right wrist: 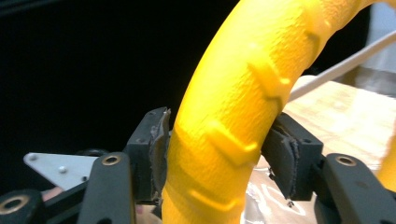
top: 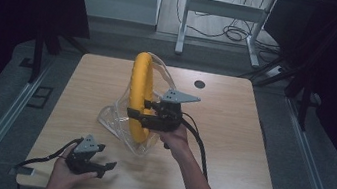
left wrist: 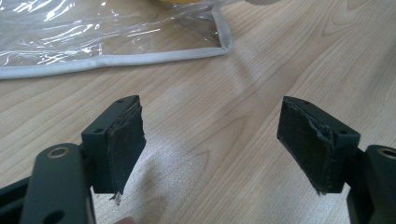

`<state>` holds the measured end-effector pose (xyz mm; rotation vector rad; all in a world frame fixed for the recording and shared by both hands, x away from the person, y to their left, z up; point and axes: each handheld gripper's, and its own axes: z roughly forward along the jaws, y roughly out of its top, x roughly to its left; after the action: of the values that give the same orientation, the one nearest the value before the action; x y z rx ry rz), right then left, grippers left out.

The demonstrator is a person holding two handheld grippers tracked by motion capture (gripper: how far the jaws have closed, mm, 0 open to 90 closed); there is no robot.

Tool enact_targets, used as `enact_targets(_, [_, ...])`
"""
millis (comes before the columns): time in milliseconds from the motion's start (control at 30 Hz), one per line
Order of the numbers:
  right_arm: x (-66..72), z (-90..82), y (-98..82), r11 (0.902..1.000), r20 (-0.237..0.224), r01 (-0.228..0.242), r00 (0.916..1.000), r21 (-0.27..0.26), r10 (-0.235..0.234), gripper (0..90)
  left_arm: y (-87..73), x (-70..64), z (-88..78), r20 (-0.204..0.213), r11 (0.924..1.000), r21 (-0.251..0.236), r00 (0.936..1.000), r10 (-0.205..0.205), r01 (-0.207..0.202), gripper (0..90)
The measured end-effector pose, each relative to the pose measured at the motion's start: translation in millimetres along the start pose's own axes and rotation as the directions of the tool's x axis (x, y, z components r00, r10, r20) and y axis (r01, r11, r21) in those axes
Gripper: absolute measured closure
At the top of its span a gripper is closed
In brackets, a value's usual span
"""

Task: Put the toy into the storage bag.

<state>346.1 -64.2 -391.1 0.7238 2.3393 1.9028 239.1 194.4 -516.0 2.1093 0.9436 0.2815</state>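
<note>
**Yellow ring upright in right claw, half inside the clear bag**

Left to right. Left claw (top: 104, 166) rests on the bench (top: 229, 149) at the near-left edge, jaws spread wide and empty; its own view has bare wood between the pads and the bag's white-piped edge (left wrist: 140, 57) just beyond. It lies well apart from the ring.

Clear plastic bag (top: 115, 117) sits at mid-bench, crumpled at its base, its mouth standing open upward.

Yellow ring (top: 137, 95) stands on edge with its lower arc down in the bag and its upper arc rising clear above. Its plane runs roughly away from the person. The surface is rough, matte yellow, with raised chevron ribs around the tube.

Right claw (top: 139, 115) comes in level from the right and straddles the ring's lower tube. In the right gripper view the pads (right wrist: 286, 154) sit against or just off the tube on either side; contact looks light, so I judge the grip slack rather than firm.

Judgement: the right claw is far nearer; any release or lift turns on the ring staying upright in the bag.
</note>
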Motion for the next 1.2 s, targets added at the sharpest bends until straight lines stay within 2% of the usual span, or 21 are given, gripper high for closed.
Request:
enact_targets(200, [0.7, -2.6, -0.2, 0.9998, 0.01, 0.018, 0.9998, 0.006, -0.019, 37.6, 0.0, 0.1, 0.3, 0.0, 1.0, 0.002, 1.0, 0.001, -0.001, 22.8])
enact_targets(300, [1.5, -7.3, -0.9, 0.9995, 0.014, 0.027, 0.9996, -0.016, -0.026, 35.2, 0.0, 0.1, -0.2, -0.001, 1.0, 0.0, 1.0, 0.0, 0.0, 22.8])
enact_targets(767, [-2.8, -32.6, -10.5, 0.9991, 0.047, 0.041, 0.9981, -0.016, -0.04, 33.5, 0.0, 0.0, -0.1, -0.002, 1.0, 0.004, 1.0, 0.002, -0.002, 22.8])
enact_targets(1133, [-17.6, -68.2, -27.5, 0.9993, 0.114, 0.032, 0.9931, -0.017, -0.03, 34.7, -0.1, 0.1, -0.2, -0.006, 1.0, 0.007, 1.0, 0.003, -0.003, 22.8])
enact_targets(1200, [-22.5, -81.1, -35.0, 0.9997, 0.132, 0.021, 0.991, -0.012, -0.019, 34.9, 0.0, 0.1, -0.3, -0.005, 1.0, 0.005, 1.0, 0.002, -0.002, 22.8])
